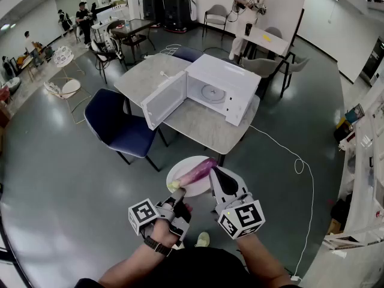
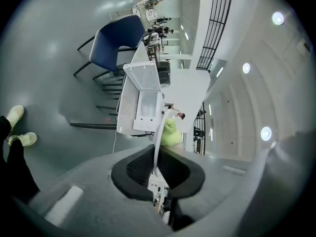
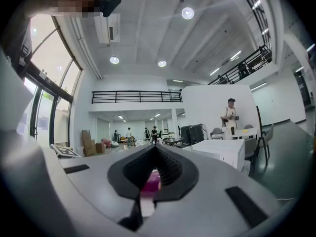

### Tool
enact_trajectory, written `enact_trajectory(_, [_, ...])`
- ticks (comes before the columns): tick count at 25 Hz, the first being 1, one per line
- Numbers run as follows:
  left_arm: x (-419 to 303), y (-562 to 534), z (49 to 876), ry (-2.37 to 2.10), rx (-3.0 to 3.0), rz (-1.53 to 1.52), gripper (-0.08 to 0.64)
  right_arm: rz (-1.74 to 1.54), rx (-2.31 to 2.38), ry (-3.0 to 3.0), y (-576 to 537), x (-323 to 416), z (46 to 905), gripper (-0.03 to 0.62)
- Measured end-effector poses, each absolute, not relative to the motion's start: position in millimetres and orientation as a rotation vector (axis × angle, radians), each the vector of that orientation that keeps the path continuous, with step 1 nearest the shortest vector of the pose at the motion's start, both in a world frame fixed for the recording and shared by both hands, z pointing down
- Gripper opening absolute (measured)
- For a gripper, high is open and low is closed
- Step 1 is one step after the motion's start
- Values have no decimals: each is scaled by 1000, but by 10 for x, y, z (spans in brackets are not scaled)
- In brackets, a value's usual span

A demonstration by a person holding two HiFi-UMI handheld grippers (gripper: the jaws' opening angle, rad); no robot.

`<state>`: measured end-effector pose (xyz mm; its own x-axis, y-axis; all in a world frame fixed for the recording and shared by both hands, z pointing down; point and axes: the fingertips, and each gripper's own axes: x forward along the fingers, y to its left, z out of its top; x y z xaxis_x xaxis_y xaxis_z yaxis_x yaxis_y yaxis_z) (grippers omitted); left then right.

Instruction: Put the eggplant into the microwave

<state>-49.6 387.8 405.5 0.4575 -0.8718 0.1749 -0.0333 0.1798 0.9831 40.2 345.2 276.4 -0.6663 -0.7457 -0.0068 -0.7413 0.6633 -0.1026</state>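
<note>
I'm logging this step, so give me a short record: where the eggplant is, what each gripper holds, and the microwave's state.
eggplant: lying on the plate, green stem toward the left gripper
left gripper: shut on the plate's rim
right gripper: shut on the opposite rim
plate: held in the air, short of the table
microwave: on the table, door open, only its turntable visible inside

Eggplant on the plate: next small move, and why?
Probably carry the plate forward, kept level, toward the microwave: its door stands open, the eggplant lies unheld on the plate, and the left gripper and right gripper are both shut on its rim.
</note>
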Motion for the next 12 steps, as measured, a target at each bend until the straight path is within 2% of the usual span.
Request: enact_trajectory(12, [-454,3787,4028,-939,1273,-731,23,-203,-1150,2828,3416,381,2749,2])
